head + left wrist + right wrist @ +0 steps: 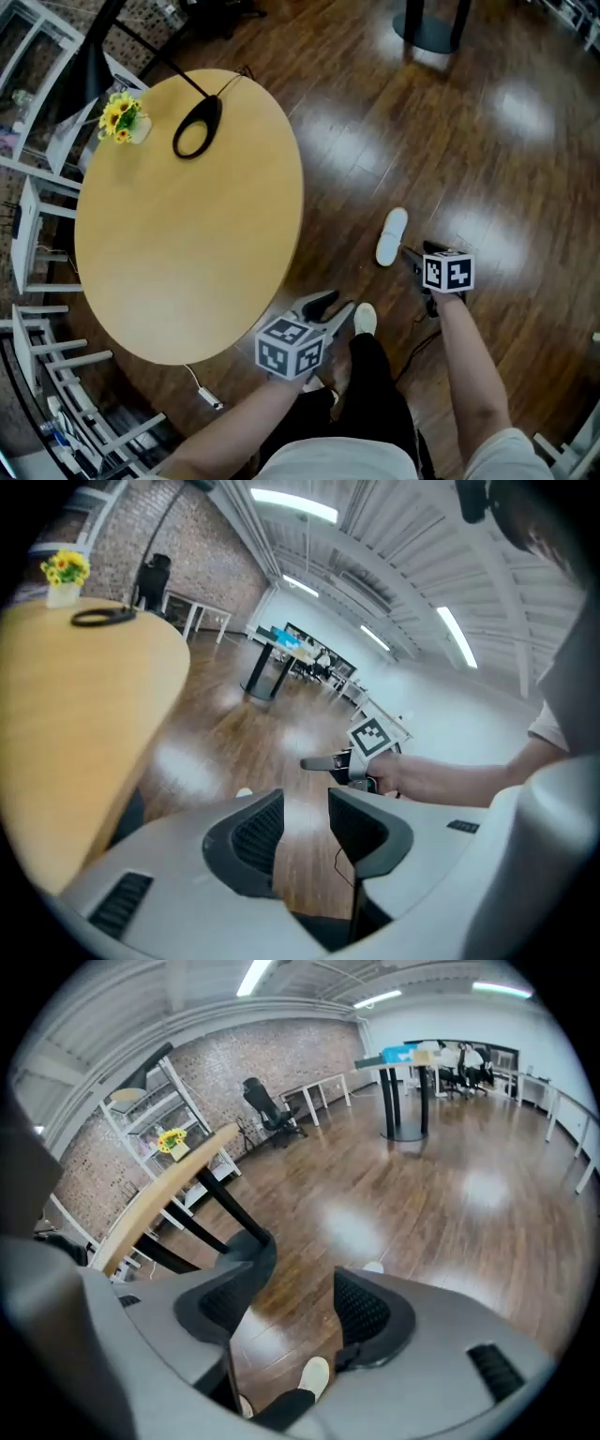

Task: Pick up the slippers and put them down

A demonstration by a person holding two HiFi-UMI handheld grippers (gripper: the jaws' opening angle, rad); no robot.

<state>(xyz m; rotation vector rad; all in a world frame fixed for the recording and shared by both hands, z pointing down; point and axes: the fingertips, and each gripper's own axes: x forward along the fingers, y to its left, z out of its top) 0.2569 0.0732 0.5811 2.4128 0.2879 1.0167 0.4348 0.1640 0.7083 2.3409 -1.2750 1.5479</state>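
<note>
One white slipper (pixel 391 235) lies on the dark wood floor to the right of the round table; its tip (pixel 373 1267) shows just over a jaw in the right gripper view. My right gripper (pixel 409 252) hangs high above the floor close beside it in the head view, jaws open and empty (pixel 302 1260). My left gripper (pixel 333 308) is held at the table's near right edge, also open with nothing between its fingers (pixel 305 803). From the left gripper view the right gripper (pixel 323 763) with its marker cube is seen ahead.
A round wooden table (pixel 187 244) fills the left, bearing yellow flowers (pixel 122 117) and a black ring-shaped lamp head (pixel 197 128). The person's foot in a white shoe (pixel 365 319) stands between the grippers. White shelving (pixel 37 187) stands at far left, a black post base (pixel 431 28) at the top.
</note>
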